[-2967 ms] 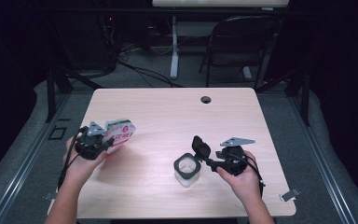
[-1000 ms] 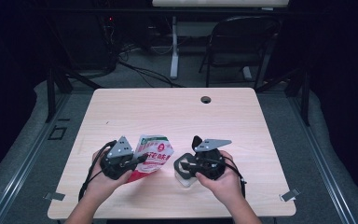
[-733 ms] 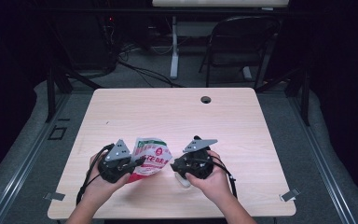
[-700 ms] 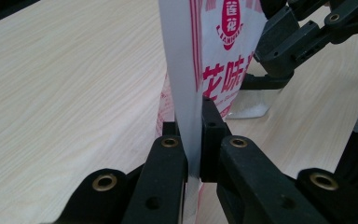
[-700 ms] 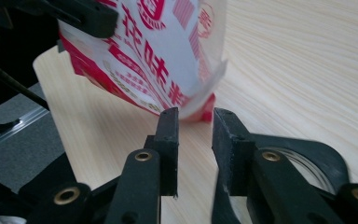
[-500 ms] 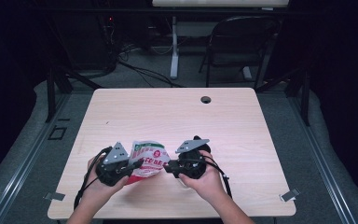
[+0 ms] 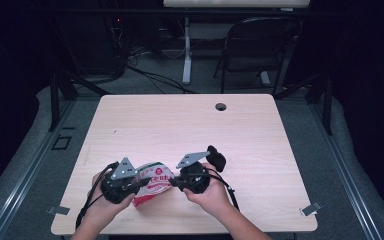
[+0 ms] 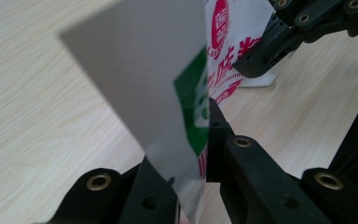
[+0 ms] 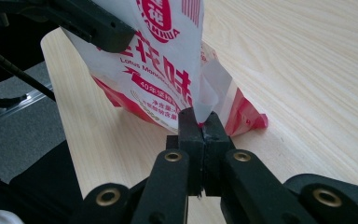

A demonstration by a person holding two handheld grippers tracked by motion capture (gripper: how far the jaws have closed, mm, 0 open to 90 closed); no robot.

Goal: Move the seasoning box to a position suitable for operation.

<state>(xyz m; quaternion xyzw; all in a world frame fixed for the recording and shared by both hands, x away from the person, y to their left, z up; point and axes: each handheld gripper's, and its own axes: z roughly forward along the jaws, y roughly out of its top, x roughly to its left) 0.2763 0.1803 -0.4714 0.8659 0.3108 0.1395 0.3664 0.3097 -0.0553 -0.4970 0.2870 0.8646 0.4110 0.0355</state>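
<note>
Item: one soft plastic packet, white with red print, a round red emblem and a green patch on one face; silvery on the reverse, clear at one corner, crumpled along its bottom edge. Location: near edge of the tabletop, left of centre, its bottom touching the wood. Held between my two tools. My left hand-held gripper is clamped on the packet's left edge. My right hand-held gripper has just been closing and now pinches the clear corner, jaws narrow. Far side: a small round hole in the tabletop.
</note>
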